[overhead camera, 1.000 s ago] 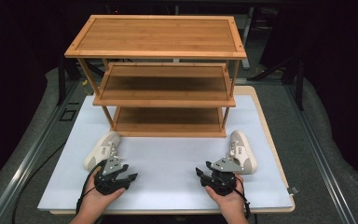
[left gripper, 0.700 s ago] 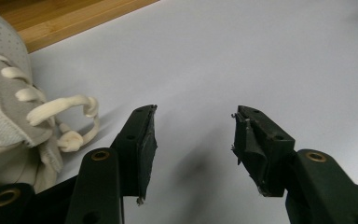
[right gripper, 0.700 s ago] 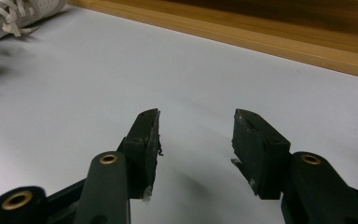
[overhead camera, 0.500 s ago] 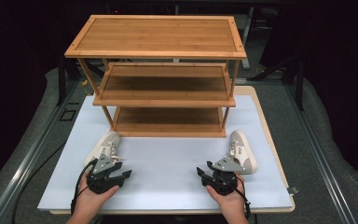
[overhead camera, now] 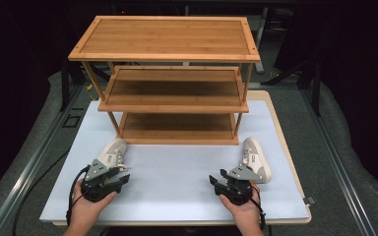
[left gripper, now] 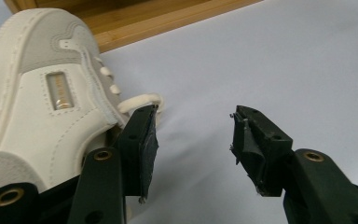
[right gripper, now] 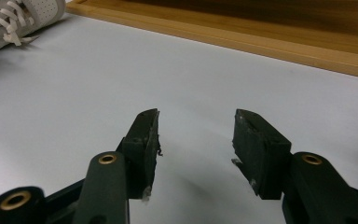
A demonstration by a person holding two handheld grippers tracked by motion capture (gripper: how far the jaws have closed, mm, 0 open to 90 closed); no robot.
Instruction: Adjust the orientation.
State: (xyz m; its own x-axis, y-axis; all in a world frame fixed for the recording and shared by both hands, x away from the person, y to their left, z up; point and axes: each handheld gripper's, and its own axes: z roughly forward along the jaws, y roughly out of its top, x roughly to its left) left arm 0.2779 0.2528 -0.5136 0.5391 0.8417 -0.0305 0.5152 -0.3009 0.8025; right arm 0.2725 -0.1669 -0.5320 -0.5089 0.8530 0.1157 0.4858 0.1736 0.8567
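Left tongs point(overhead camera: 120, 179): held in the person's left hand point(overhead camera: 86, 209) at the near left of the table point(overhead camera: 177, 172); jaws spread, nothing between them. In the left gripper view the left tongs point(left gripper: 193, 135) stand just beside the left shoe point(left gripper: 42, 98), one jaw close against its side; contact cannot be told.
Right tongs point(overhead camera: 215, 181): held in the right hand point(overhead camera: 243, 209) at the near right; jaws spread over bare table, as the right gripper view point(right gripper: 196, 135) shows.
Left shoe point(overhead camera: 112, 153): cream-white sneaker lying on the table, near the rack's front left leg, just beyond the left tongs.
Right shoe point(overhead camera: 256, 157): matching sneaker on the table at the rack's front right corner, just beside the right tongs, on their outer side.
Shoe rack point(overhead camera: 172, 73): three-tier bamboo rack standing at the far middle of the table; all three shelves bare.
Table cover: pale, smooth sheet under both shoes and the rack.
Cables: a black lead trails from each gripper toward the near edge.
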